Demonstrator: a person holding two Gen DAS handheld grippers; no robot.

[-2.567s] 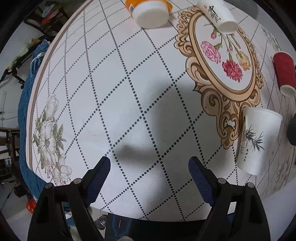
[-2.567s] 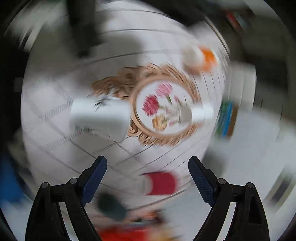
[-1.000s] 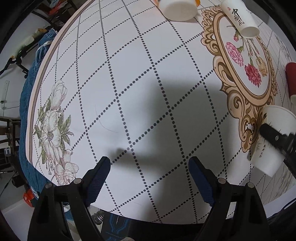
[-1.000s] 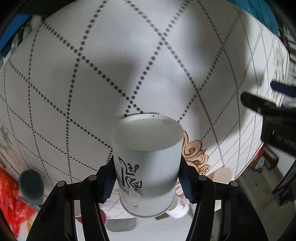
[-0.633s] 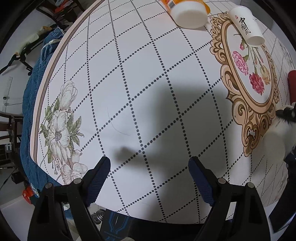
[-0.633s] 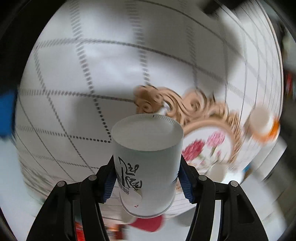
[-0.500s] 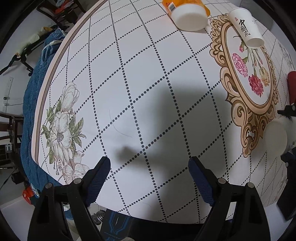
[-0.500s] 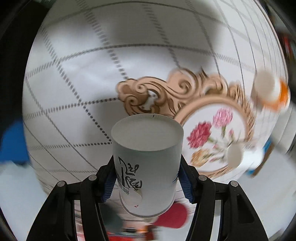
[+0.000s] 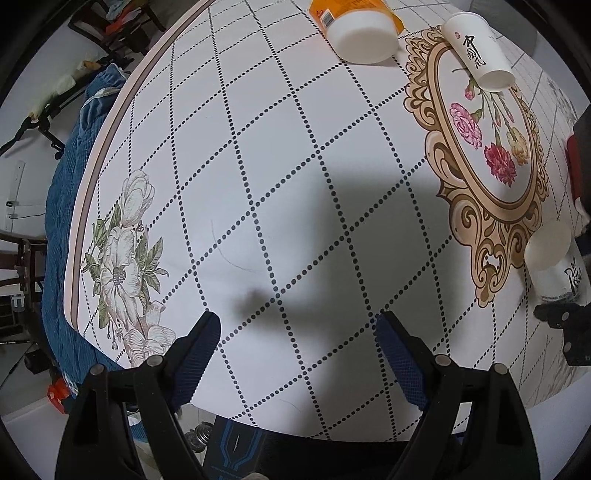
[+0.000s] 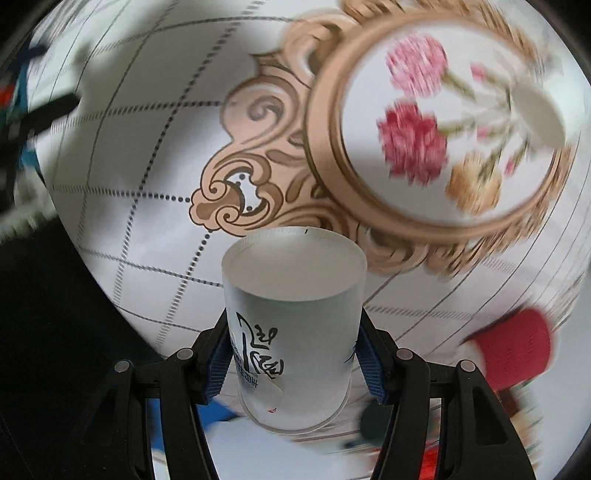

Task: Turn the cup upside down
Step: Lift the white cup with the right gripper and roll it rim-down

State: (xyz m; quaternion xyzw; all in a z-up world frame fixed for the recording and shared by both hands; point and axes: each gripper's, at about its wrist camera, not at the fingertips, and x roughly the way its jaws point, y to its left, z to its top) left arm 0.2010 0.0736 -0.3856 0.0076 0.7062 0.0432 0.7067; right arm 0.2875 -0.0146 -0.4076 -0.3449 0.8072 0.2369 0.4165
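**Left gripper open over the table, cup at the right edge**

The left gripper [image 9: 297,354] hangs above the table [image 9: 258,147] with its jaws wide apart and nothing between them. At the far right a white cup [image 9: 550,262] stands base up beside the gold frame print [image 9: 491,162], with black gripper parts just next to it. An orange jar [image 9: 360,22] and a second cup [image 9: 478,51] lie on their sides at the far end.

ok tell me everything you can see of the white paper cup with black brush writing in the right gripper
The white paper cup with black brush writing looks like thin coated paper. The right gripper clamps its sides with blue-padded fingers. Its closed flat base faces the camera; its rolled rim points toward the gripper body. It hangs near the floral tablecloth; whether it touches is unclear.
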